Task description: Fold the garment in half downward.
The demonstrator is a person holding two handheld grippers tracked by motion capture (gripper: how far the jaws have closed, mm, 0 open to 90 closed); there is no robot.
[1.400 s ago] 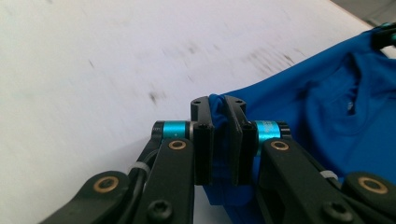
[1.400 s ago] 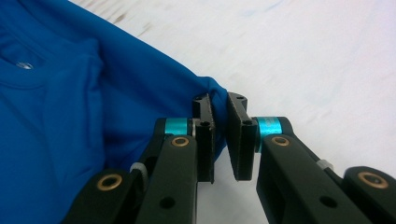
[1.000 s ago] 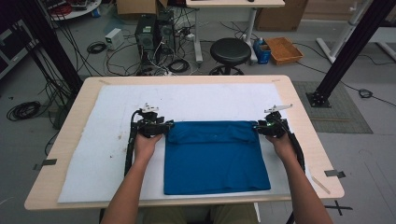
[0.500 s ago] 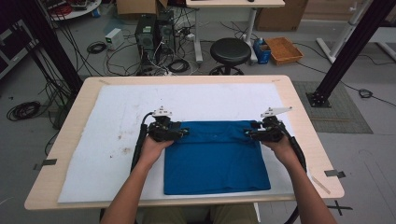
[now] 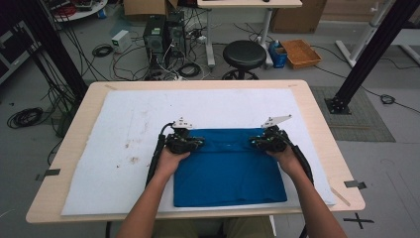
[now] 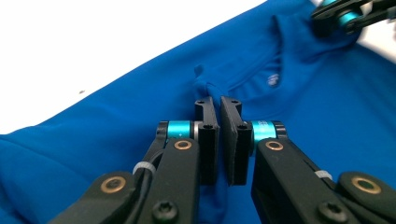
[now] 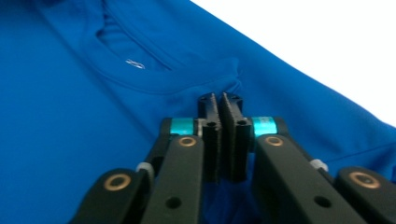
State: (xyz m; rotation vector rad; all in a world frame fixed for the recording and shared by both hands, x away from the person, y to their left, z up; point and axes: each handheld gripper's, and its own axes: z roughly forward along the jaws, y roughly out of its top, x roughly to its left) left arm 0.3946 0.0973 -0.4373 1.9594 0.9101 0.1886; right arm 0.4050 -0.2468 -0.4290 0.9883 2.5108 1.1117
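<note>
Both grippers moved inward along our blue shirt (image 5: 230, 168); left gripper (image 6: 219, 105) and right gripper (image 7: 220, 100) each seem pinched on its cloth.

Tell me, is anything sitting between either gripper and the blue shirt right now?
Nothing visible. The left gripper and the right gripper each have their jaws pinched on a fold of the blue shirt near its collar, with only fabric between them.

The folded bright blue knit T-shirt (image 5: 230, 171) lies flat as a neat rectangle on the white padded mat (image 5: 119, 144), toward the near edge, centred. Neckline sits at the far edge, with a small white label print inside the collar (image 7: 133, 63). Fabric bunches slightly either side of the collar.
</note>
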